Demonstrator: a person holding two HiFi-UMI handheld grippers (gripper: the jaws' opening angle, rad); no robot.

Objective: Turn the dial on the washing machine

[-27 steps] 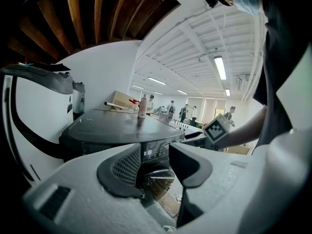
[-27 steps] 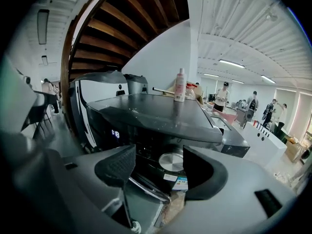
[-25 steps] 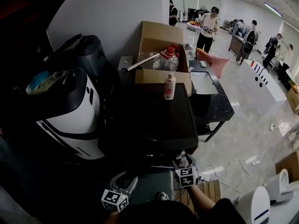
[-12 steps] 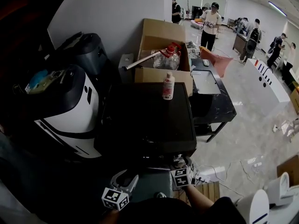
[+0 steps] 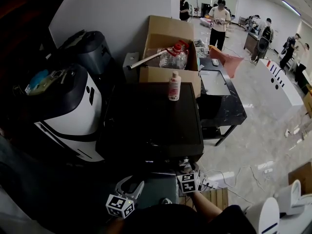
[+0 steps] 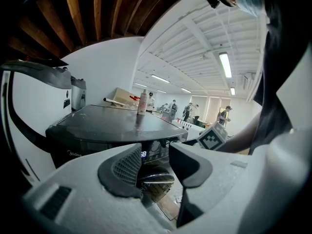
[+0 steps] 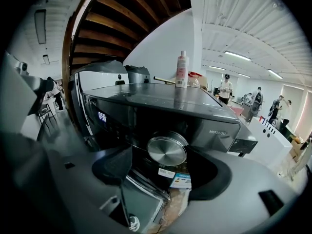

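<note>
The black washing machine (image 5: 151, 121) fills the middle of the head view. Its round silver dial (image 7: 167, 150) sits on the front panel, beside a lit display (image 7: 102, 116). My right gripper (image 7: 165, 172) is up against that panel with the dial between its jaws. The jaws are opening, and the pads (image 7: 114, 167) stand clear of the dial's sides. In the head view the right gripper (image 5: 187, 168) is under the machine's front edge. My left gripper (image 5: 130, 185) hangs lower left, off the machine. It (image 6: 155, 167) is open with nothing between its jaws, and the dial (image 6: 156, 178) shows beyond them.
A white bottle (image 5: 173, 86) stands on the machine's lid near the back. Behind it is an open cardboard box (image 5: 168, 57) with bottles. A white and black appliance (image 5: 68, 111) stands to the left, a black table (image 5: 229, 108) to the right. Several people stand far back.
Both grippers stay at the machine's front edge. The head view has drifted slightly, nothing else visibly moved.
</note>
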